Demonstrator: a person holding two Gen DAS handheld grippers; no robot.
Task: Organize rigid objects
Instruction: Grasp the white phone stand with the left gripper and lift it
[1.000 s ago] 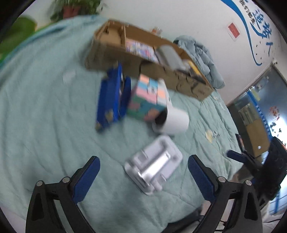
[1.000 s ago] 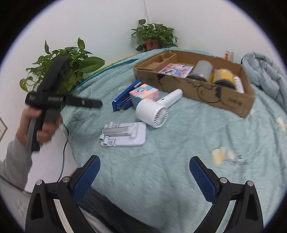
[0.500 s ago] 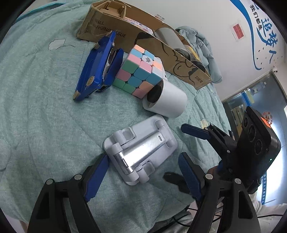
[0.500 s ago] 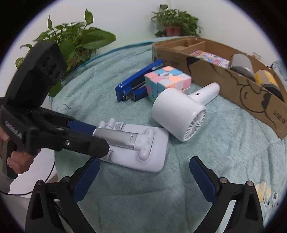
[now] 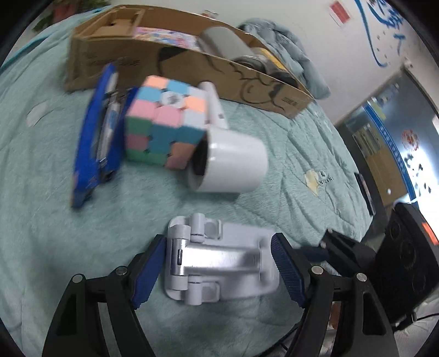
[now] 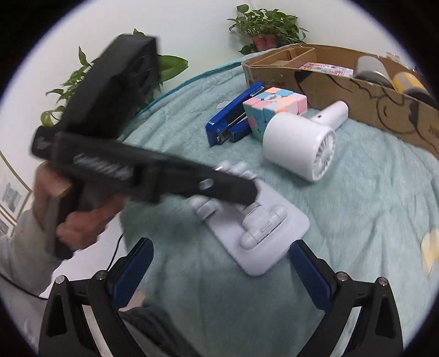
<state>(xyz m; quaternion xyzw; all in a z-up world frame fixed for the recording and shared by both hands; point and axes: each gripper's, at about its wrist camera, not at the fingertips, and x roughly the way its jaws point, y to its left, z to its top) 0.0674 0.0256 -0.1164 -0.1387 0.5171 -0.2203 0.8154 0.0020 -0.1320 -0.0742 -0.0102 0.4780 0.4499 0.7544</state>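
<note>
A white folding phone stand [image 5: 219, 261] lies on the green blanket, and my left gripper [image 5: 218, 241] is shut on it, blue pads pressed against its two ends. In the right wrist view the stand [image 6: 263, 233] sits askew under the left gripper's black finger. My right gripper [image 6: 219, 261] is open just short of the stand's near corner, touching nothing. Beyond lie a white handheld fan [image 5: 233, 162], a pastel puzzle cube [image 5: 164, 120] and a blue stapler [image 5: 98, 131], close together.
A long cardboard box [image 5: 115, 63] at the back holds a colourful booklet, a grey roll and cans. A person's hand [image 6: 79, 228] in a grey sleeve grips the left tool. Potted plants [image 6: 263, 24] stand by the wall. The bed edge runs just below the stand.
My left gripper came down over the phone stand and its jaws closed onto it; the stand has turned on the blanket. The right gripper moved in closer and lower.
</note>
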